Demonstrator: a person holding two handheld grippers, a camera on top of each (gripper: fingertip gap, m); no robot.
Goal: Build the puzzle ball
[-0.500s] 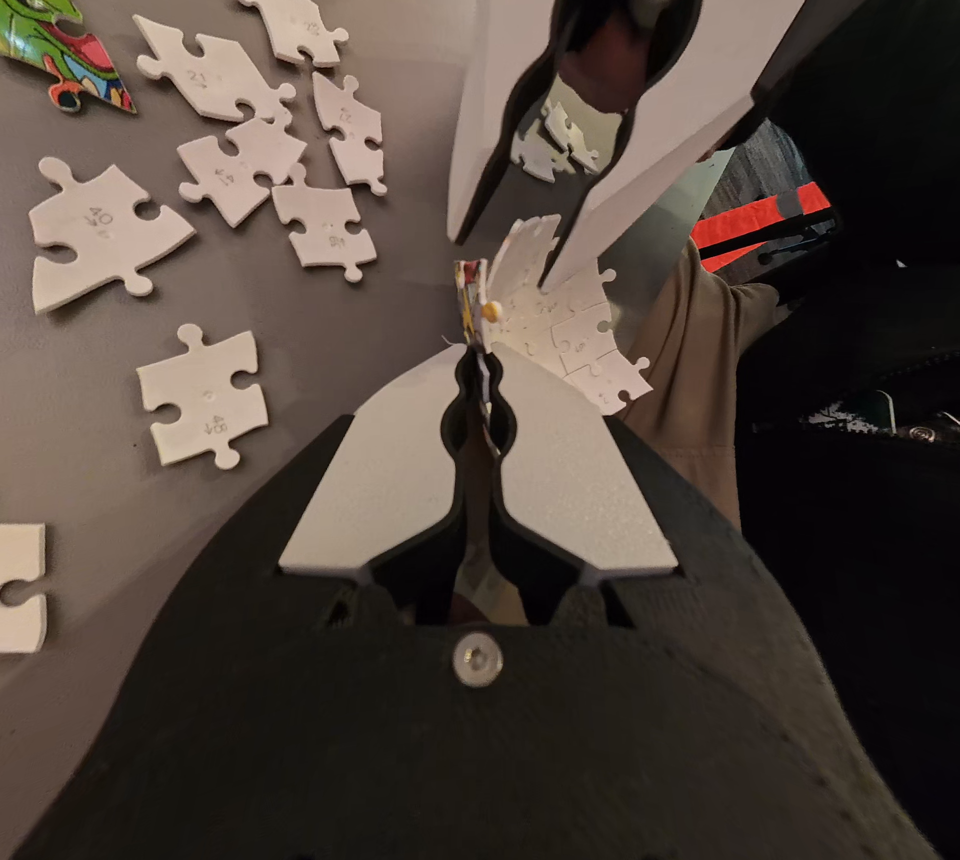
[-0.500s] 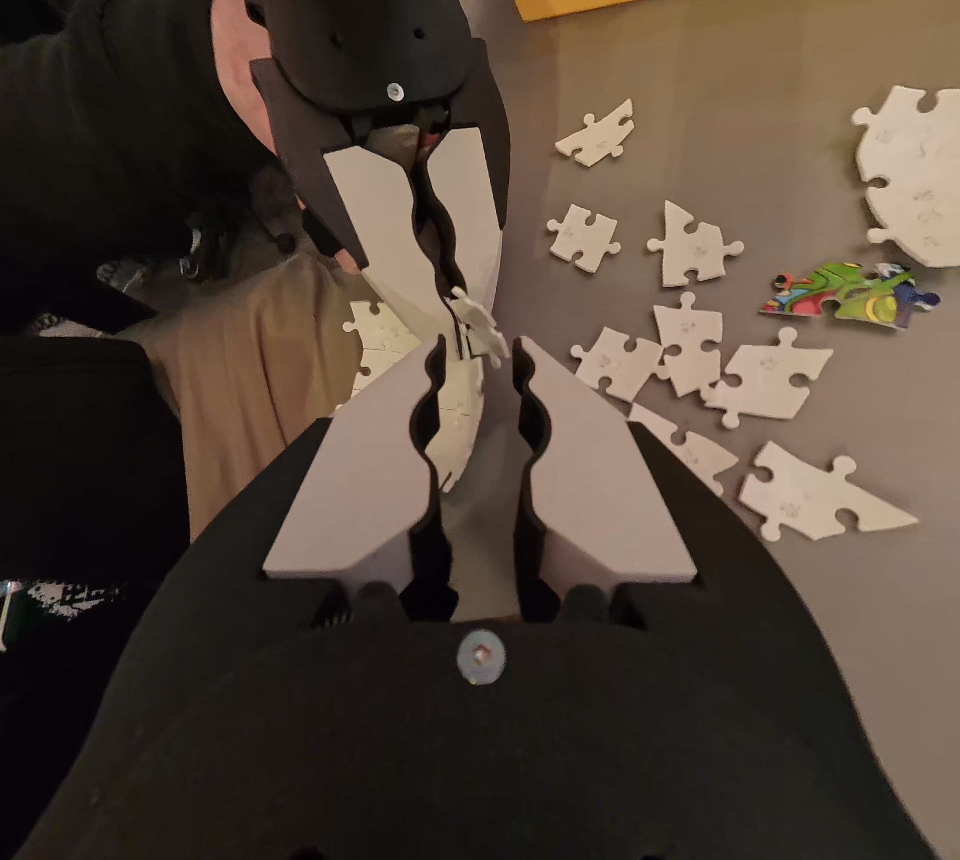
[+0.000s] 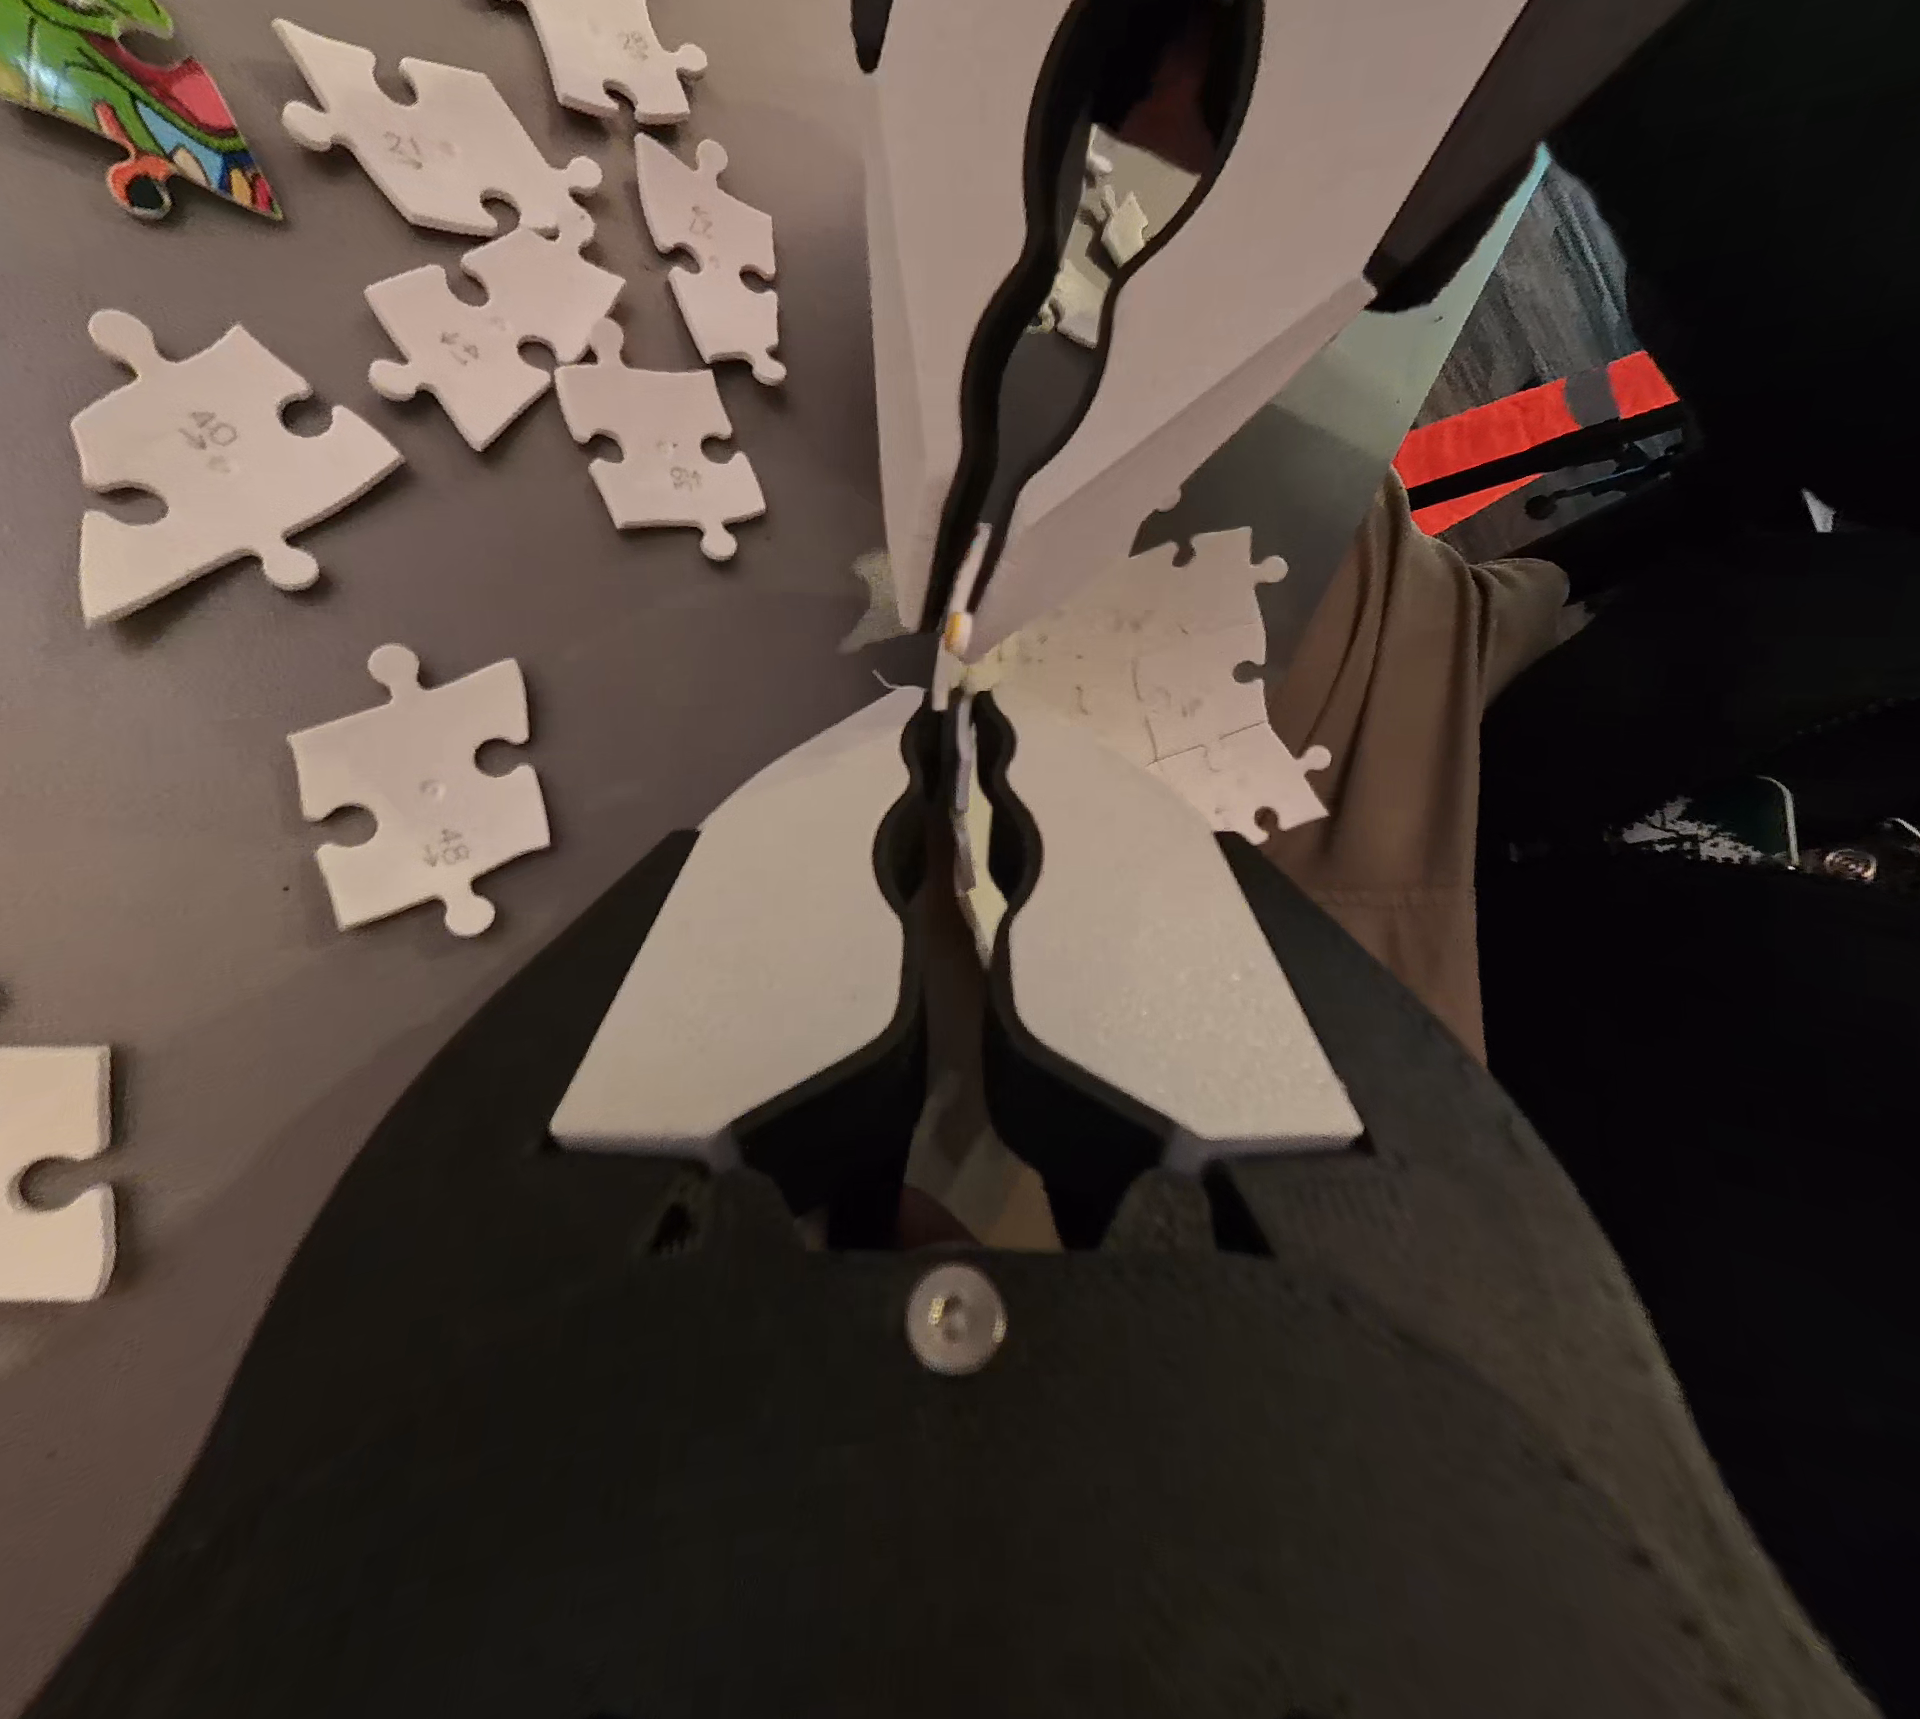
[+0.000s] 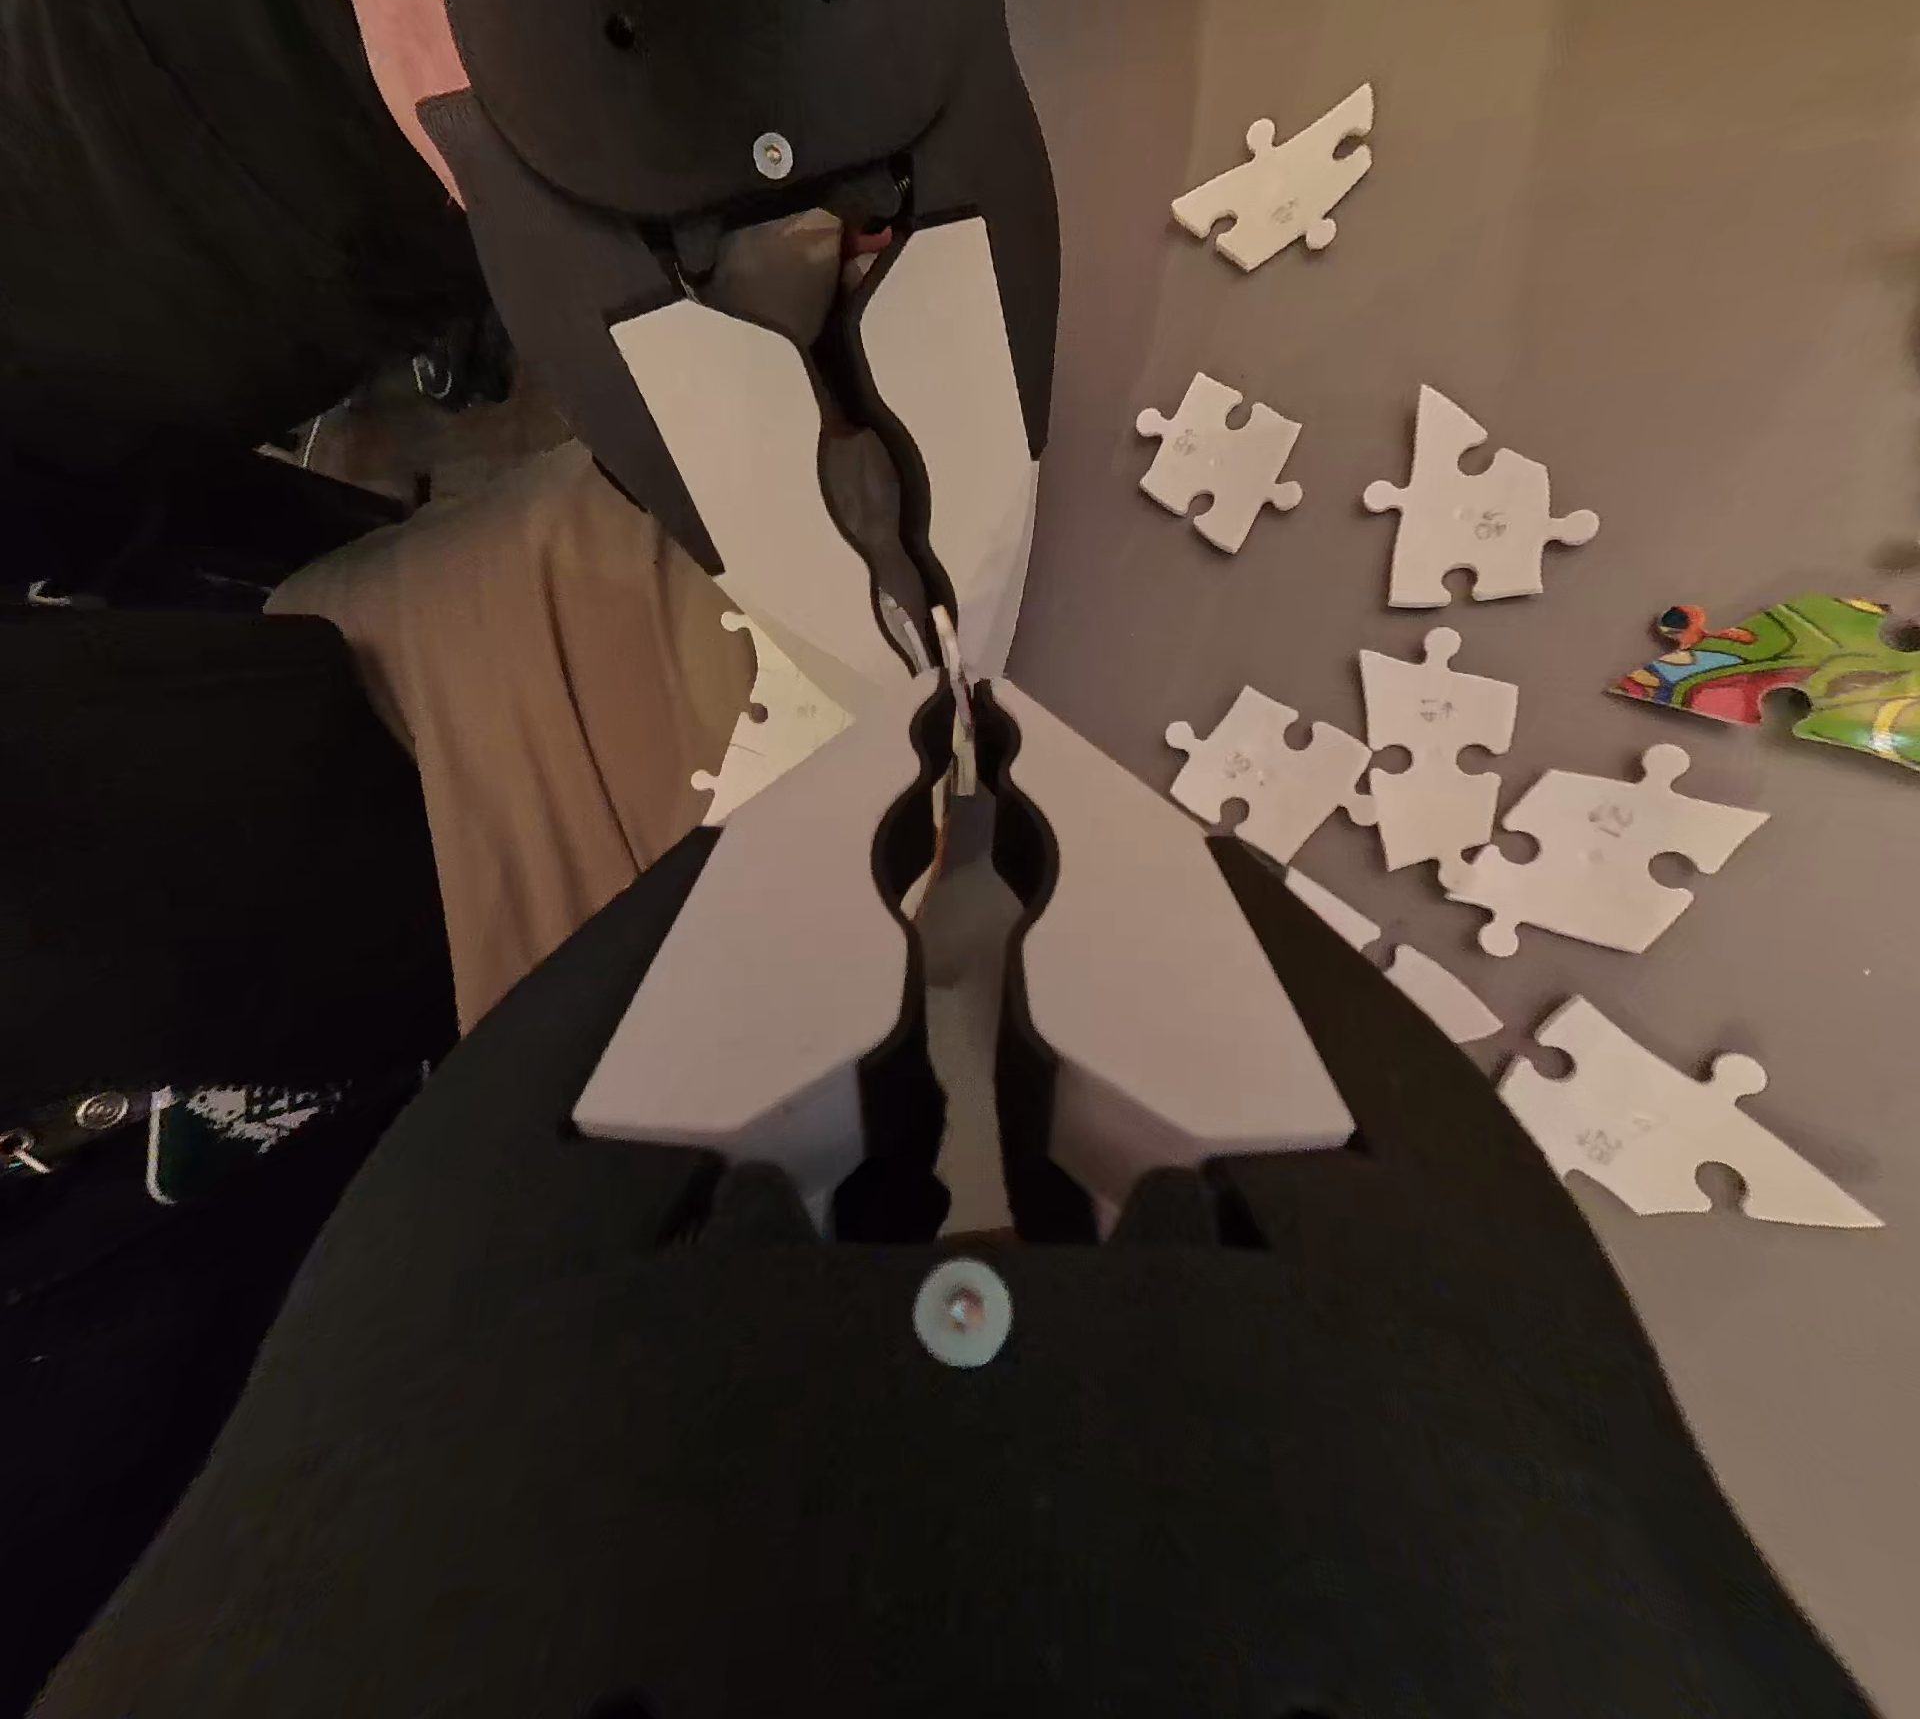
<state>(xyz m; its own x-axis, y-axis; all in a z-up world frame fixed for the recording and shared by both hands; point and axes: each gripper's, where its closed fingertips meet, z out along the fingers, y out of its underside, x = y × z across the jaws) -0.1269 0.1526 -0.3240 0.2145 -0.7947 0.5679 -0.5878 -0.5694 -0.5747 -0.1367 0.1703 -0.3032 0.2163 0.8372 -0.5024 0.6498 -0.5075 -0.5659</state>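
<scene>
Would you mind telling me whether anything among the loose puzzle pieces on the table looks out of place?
One piece stands out: the colourful piece lies printed side up at the far left of the left wrist view, while the white pieces around it all lie blank side up. Nothing looks damaged or spilled.

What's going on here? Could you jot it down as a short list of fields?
Left gripper: shut on the joined puzzle section
Right gripper: shut on a single puzzle piece
Meeting point: fingers tip to tip, piece at the section's edge
Loose pieces: white side up on the grey table
Colourful piece: printed side up
</scene>
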